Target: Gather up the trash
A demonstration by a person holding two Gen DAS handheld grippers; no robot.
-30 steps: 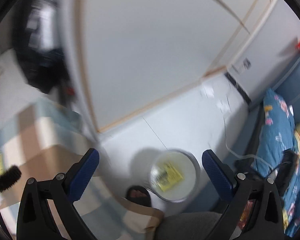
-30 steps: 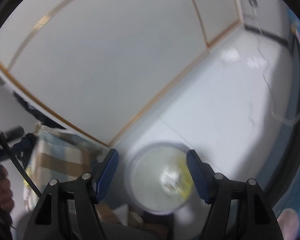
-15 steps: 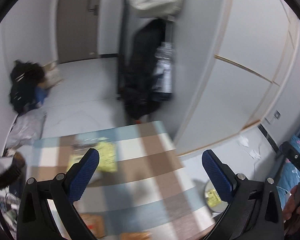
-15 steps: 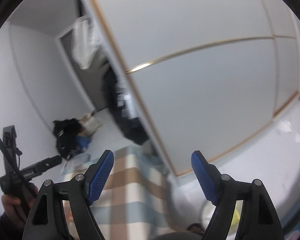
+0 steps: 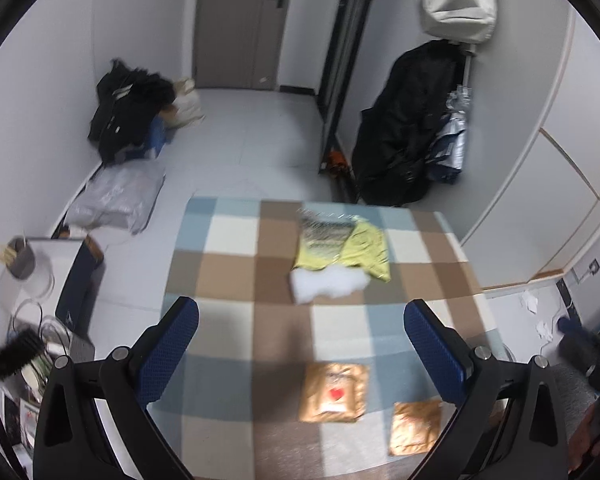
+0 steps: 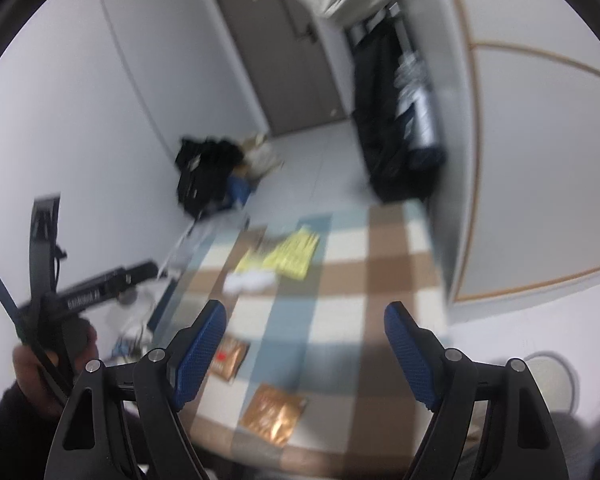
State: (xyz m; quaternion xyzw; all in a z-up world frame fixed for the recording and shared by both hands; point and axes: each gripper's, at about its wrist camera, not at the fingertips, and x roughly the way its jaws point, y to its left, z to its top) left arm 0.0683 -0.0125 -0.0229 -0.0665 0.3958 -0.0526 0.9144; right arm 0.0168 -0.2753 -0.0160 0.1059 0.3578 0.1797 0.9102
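Note:
A checked table (image 5: pixel 236 344) holds the trash. Two gold wrappers lie near its front edge, one with a red heart (image 5: pixel 334 393) and one beside it (image 5: pixel 415 427). At the far end lie a yellow packet (image 5: pixel 366 249), a striped packet (image 5: pixel 325 236) and a white tissue (image 5: pixel 327 283). My left gripper (image 5: pixel 302 346) is open and empty above the table's near half. My right gripper (image 6: pixel 305 354) is open and empty; its view shows the gold wrapper (image 6: pixel 274 415), the heart wrapper (image 6: pixel 229 357), the yellow packet (image 6: pixel 290 254) and the tissue (image 6: pixel 249 281).
A white bin (image 6: pixel 554 380) stands on the floor right of the table. A black coat (image 5: pixel 408 128) hangs at the far right. A black bag (image 5: pixel 130 110) and a grey plastic bag (image 5: pixel 116 200) lie on the floor at left. A cluttered side table (image 5: pixel 48 264) stands left.
Both grippers have swung up and away from the white bin with the yellow wrapper in it, and now face the checked table. Both stay open.

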